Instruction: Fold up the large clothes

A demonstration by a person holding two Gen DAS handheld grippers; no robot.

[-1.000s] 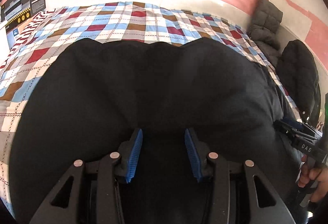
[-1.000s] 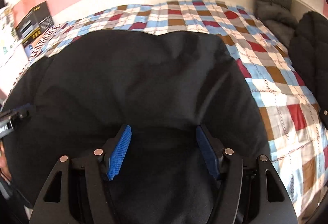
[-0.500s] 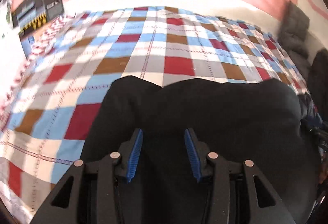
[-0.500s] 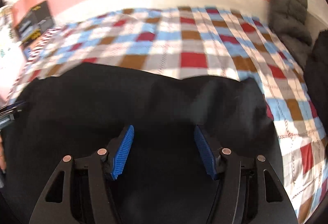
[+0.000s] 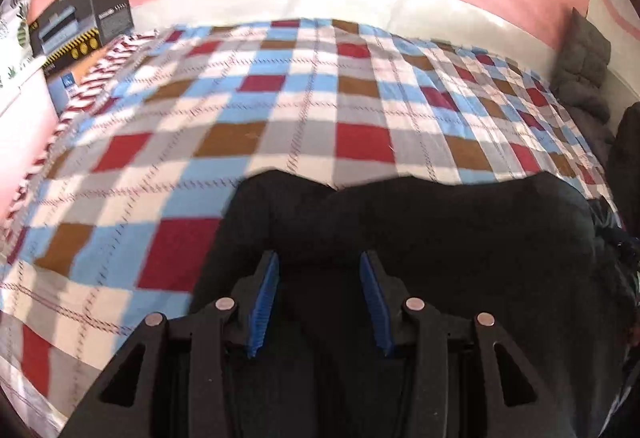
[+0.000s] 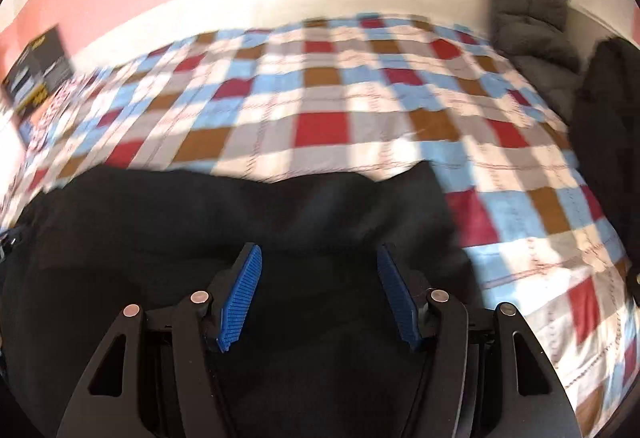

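Compared with a second ago, far more checked bedspread shows ahead of the left gripper and right gripper, whose blue pads each straddle bunched black garment, grip uncertain.

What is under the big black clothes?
The checkered blanket on the bed lies under the black clothes; its red, blue and brown squares show all around the far edge. Whatever part sits right beneath the black fabric is covered, so nothing else can be seen there.
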